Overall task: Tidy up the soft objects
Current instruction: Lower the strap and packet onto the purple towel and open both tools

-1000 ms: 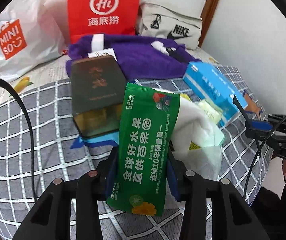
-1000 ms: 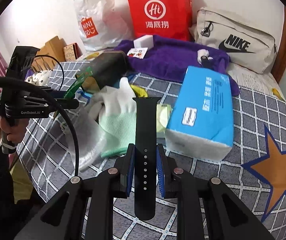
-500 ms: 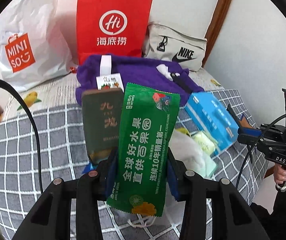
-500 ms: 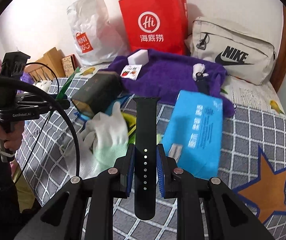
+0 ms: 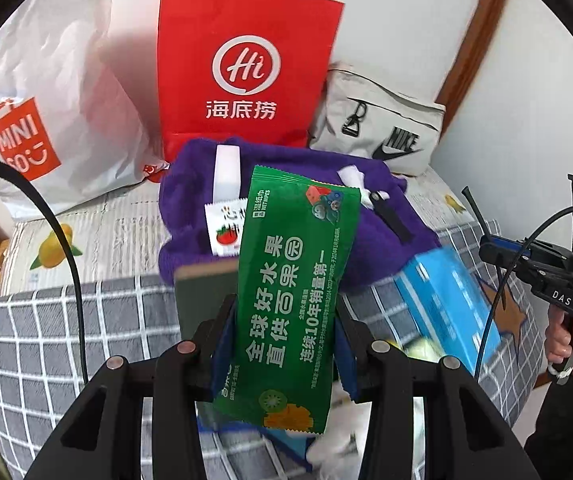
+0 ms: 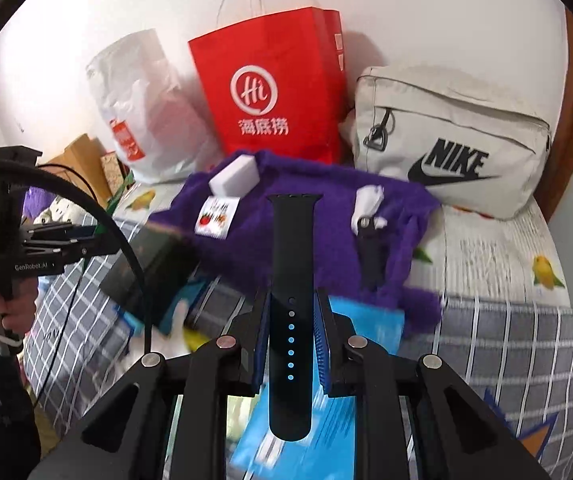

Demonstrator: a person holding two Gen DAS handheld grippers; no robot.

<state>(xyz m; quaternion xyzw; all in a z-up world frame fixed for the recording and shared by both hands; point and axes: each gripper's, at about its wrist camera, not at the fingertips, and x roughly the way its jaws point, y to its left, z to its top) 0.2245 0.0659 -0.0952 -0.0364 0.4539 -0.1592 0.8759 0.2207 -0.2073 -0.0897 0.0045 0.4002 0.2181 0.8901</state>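
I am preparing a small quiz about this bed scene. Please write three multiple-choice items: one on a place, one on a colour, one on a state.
1. Where does the white sponge block lie?
A. on the purple towel
B. inside the red bag
C. on the blue pack

2. What colour is the wet-wipes packet?
A. yellow
B. green
C. pink

3. What is the state of the right tongs?
A. wide open and empty
B. shut on a black watch strap
C. shut on a glove

Answers:
1 A: the block rests on the purple towel, in front of the red bag.
2 B: its wrapper is green in the left tongs.
3 B: both pads press the black watch strap.
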